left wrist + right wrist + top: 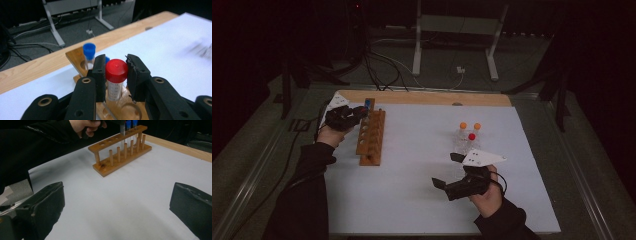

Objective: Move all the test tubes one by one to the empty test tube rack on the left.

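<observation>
Red-capped tube (116,80) pinched by its cap between the pads of the left claw (116,75), held upright over the wooden rack (120,107); its clear graduated body reaches down toward a hole in the rack's top board, how deep cannot be told. Just behind it in the left gripper view stands a blue-capped tube (89,56) seated in the rack, with a second blue cap partly hidden behind the left jaw. From the high view, the left claw (360,113) sits at the far end of the rack (371,140), which lies lengthwise toward the left side of the white surface (412,170), its near holes open. Right claw (448,172) hovers low over the surface at the near right, jaws spread wide with nothing between them; in the right gripper view the two pads (42,205) stand far apart over bare white sheet, and the rack (120,150) shows well beyond, with the person's left hand (85,126) at its top and blue caps at its far end. Beyond the right claw, in the high view, a small cluster of clear tubes (467,140) with two orange caps and one red cap stands on the surface, well apart from the rack. Bare wooden strip (427,98) runs along the far edge.
</observation>
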Available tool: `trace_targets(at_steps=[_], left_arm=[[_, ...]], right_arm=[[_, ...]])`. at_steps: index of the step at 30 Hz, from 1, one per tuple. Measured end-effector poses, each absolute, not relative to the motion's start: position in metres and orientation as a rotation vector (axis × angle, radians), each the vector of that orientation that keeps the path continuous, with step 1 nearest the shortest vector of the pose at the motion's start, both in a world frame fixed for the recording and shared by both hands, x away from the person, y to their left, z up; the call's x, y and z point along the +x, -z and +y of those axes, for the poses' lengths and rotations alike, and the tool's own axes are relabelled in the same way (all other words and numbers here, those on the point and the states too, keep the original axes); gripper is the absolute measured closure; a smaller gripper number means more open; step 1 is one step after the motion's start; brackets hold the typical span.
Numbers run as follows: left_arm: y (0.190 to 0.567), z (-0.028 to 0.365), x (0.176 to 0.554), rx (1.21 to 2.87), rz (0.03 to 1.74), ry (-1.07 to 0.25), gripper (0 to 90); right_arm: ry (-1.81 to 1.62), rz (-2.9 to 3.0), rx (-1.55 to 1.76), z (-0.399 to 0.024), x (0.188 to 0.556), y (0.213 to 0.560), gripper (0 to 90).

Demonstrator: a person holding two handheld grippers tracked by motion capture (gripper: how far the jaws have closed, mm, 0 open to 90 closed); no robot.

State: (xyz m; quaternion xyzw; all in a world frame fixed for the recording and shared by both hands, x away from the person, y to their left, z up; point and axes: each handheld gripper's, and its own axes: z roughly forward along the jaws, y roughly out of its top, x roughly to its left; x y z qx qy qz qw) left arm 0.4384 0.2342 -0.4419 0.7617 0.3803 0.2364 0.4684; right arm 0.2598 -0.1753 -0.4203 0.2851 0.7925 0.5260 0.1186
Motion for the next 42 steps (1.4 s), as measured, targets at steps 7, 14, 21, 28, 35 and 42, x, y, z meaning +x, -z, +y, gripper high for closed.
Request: trace_targets(at_steps=[7, 14, 21, 28, 35, 42], left_arm=[[0.437, 0.237, 0.437, 1.867, 0.920, -0.515, 63.8], [0.417, 0.230, 0.416, 1.851, 0.877, -0.493, 20.7], [0.405, 0.215, 0.386, 1.848, 0.759, -0.401, 3.3], [0.408, 0.194, 0.356, 1.865, 0.664, -0.342, 1.3], [0.413, 0.178, 0.338, 1.873, 0.590, -0.289, 1.4], [0.414, 0.172, 0.332, 1.873, 0.550, -0.277, 1.3]], right_arm=[[-1.547, 2.315, 0.838, -0.176, 0.259, 0.418, 0.0], [-1.567, 2.261, 0.860, -0.192, 0.265, 0.406, 0.0], [-1.521, 2.162, 0.888, -0.221, 0.277, 0.393, 0.0], [-1.371, 2.130, 1.033, -0.238, 0.292, 0.408, 0.0], [-1.285, 2.129, 1.130, -0.250, 0.307, 0.437, 13.8], [-1.224, 2.090, 1.199, -0.254, 0.322, 0.455, 36.0]])
